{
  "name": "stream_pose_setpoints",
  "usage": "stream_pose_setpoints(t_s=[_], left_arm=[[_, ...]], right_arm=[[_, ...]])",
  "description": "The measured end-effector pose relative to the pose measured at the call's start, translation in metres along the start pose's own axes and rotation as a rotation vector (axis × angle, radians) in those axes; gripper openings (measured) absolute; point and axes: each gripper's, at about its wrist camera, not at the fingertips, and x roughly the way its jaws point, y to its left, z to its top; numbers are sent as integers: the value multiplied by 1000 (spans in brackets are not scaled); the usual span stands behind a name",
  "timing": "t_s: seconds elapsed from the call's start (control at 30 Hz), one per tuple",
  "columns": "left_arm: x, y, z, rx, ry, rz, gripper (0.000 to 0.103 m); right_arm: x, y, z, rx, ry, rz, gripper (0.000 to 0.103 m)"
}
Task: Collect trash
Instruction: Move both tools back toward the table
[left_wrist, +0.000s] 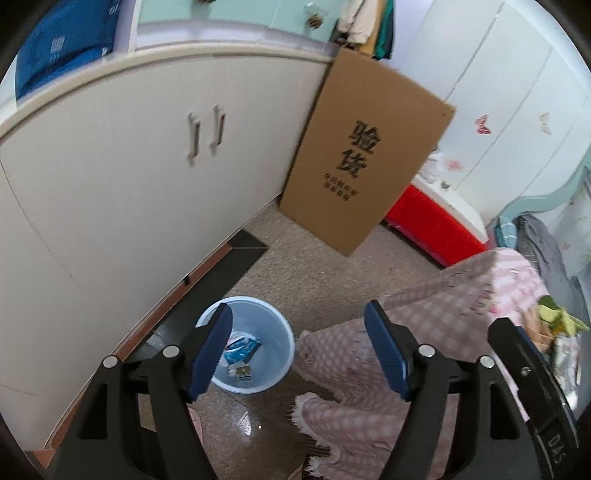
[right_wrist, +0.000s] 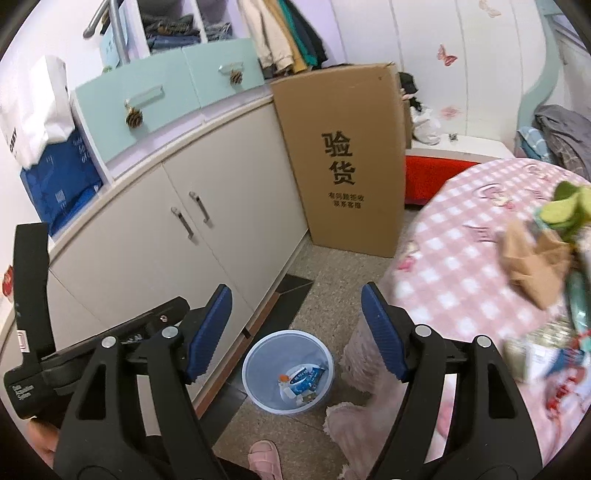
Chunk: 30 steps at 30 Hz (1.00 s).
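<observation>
Left gripper (left_wrist: 298, 334) hovering, jaws open, empty | right gripper (right_wrist: 296, 317) likewise | pale blue round plastic bin (right_wrist: 258, 369) holding wrappers on floor.

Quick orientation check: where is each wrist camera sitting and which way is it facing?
Left wrist: on the left tool, above the floor, aimed down at the bin beside the cabinet; both fingers and the other tool's edge show.
Right wrist: on the right tool, looking down at the bin; the person's slipper shows.
Shared: bin, cabinet, cardboard box, pink tablecloth.
</observation>
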Motion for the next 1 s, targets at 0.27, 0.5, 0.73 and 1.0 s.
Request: stream_pose_setpoints(t_s=[0.27, 0.5, 0.73, 1.0], left_arm=[[-49, -65, -25, 128, -38, -119, 74], [-69, -135, -57, 247, -27, -207, 75], [-75, -190, -78, 333, -17, -249, 76], [-69, -220, -95, 386, 16, -257, 76]], right_arm=[[-69, -44, -6, 76, -73, -67, 75], [-130, -114, -19, 199, -147, -170, 77], [-174, -186, -40, 369, -210, -266, 78], [-157, -242, -61, 559, -160, -135, 78]])
